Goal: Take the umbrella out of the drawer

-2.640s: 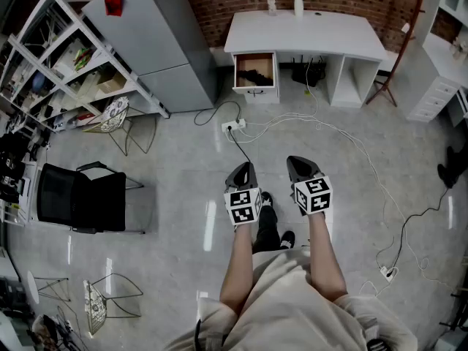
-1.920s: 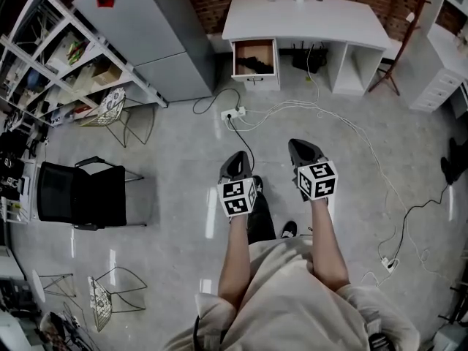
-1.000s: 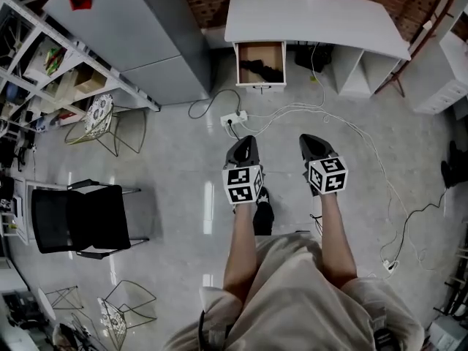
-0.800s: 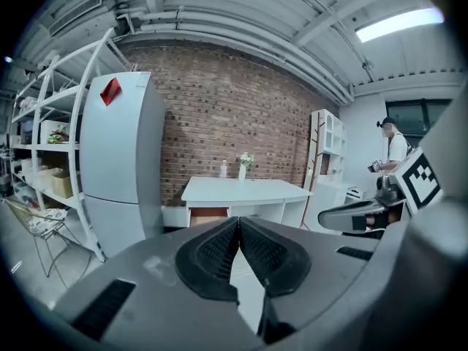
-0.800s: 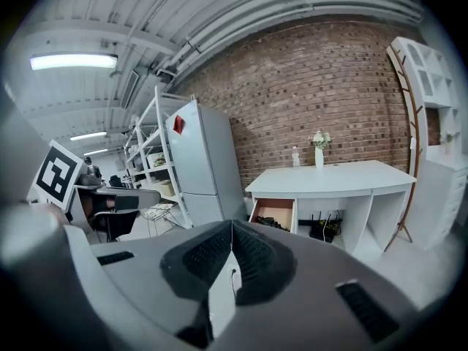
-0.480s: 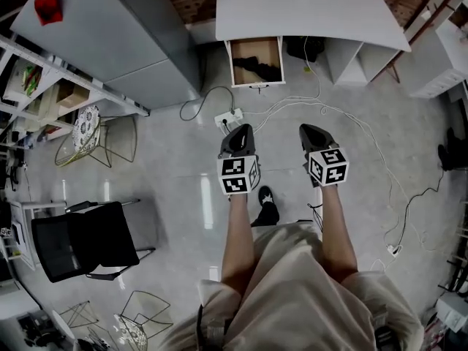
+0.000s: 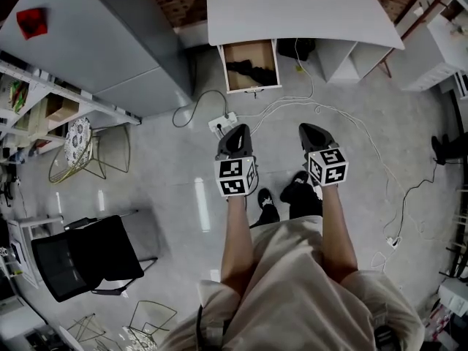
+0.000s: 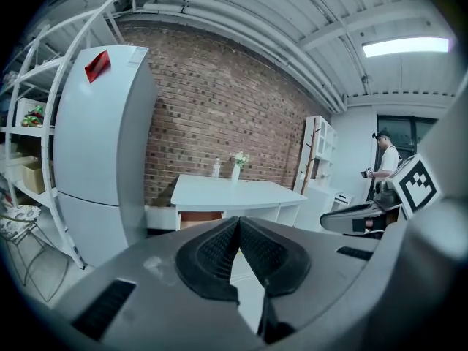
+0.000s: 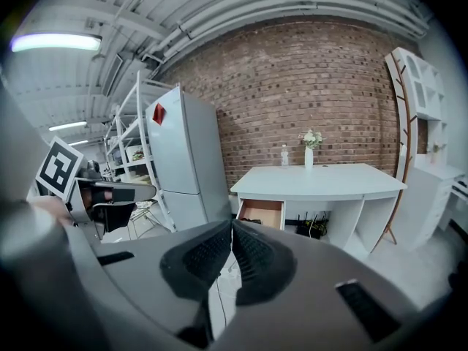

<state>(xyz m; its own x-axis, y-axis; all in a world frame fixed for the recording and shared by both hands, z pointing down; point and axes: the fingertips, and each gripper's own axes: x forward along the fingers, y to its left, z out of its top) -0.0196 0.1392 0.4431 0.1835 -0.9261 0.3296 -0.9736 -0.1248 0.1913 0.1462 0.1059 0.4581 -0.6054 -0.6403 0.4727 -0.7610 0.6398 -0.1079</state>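
Umbrella [image 7: 250, 70], a black lumpy shape, lies in the open wooden drawer [image 7: 247, 50] under the smooth white surface [image 7: 292, 9]. Your left hand-held gripper [image 7: 235, 131] and right hand-held gripper [image 7: 311, 131] hover well apart from it above the glossy grey floor [image 7: 168, 167], ribbed black pads [image 8: 212, 258] pressed together, pinching nothing.

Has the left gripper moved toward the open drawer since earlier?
Yes. In the head view the left gripper has advanced toward the drawer: its tips now sit beside the floor power strip, which earlier lay well ahead.
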